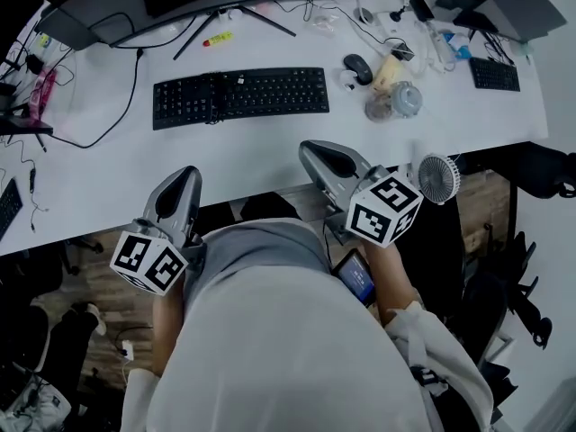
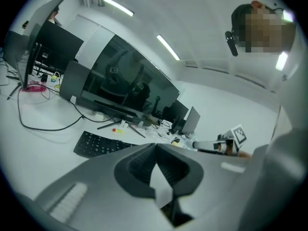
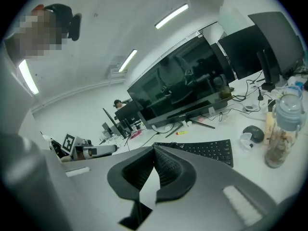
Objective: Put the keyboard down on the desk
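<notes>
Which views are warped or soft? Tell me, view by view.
Head view: mild bending, keyboard sharp, floor dark. Left gripper view: strong fisheye, black corners, left gripper soft close up. Right gripper view: same fisheye, right gripper soft, keyboard beyond clearer.

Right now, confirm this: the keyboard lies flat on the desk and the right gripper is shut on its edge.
Wrong on the grip. The keyboard lies flat on the desk, but the right gripper is shut on nothing: the right gripper view shows its fingers closed together, empty, short of the keyboard.
</notes>
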Action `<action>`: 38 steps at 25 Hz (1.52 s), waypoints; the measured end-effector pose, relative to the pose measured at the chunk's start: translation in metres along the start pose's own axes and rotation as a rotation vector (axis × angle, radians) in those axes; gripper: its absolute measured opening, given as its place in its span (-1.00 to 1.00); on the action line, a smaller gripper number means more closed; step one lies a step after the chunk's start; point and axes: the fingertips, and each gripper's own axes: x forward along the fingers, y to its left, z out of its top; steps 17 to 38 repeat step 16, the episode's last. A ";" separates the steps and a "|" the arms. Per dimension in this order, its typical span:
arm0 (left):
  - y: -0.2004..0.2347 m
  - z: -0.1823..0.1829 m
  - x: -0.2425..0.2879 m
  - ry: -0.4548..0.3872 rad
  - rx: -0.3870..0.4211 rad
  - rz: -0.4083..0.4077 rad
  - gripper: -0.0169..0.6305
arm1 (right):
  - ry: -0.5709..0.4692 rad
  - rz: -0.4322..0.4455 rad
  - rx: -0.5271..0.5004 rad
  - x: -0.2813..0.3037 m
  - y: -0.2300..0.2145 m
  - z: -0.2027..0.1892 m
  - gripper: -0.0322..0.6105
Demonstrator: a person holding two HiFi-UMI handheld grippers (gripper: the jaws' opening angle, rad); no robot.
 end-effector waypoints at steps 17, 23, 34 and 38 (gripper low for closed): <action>0.004 0.001 -0.001 -0.018 0.142 0.054 -0.95 | 0.083 -0.094 -0.045 0.016 -0.004 -0.012 -0.92; 0.004 0.001 -0.001 -0.018 0.142 0.054 -0.95 | 0.083 -0.094 -0.045 0.016 -0.004 -0.012 -0.92; 0.004 0.001 -0.001 -0.018 0.142 0.054 -0.95 | 0.083 -0.094 -0.045 0.016 -0.004 -0.012 -0.92; 0.004 0.001 -0.001 -0.018 0.142 0.054 -0.95 | 0.083 -0.094 -0.045 0.016 -0.004 -0.012 -0.92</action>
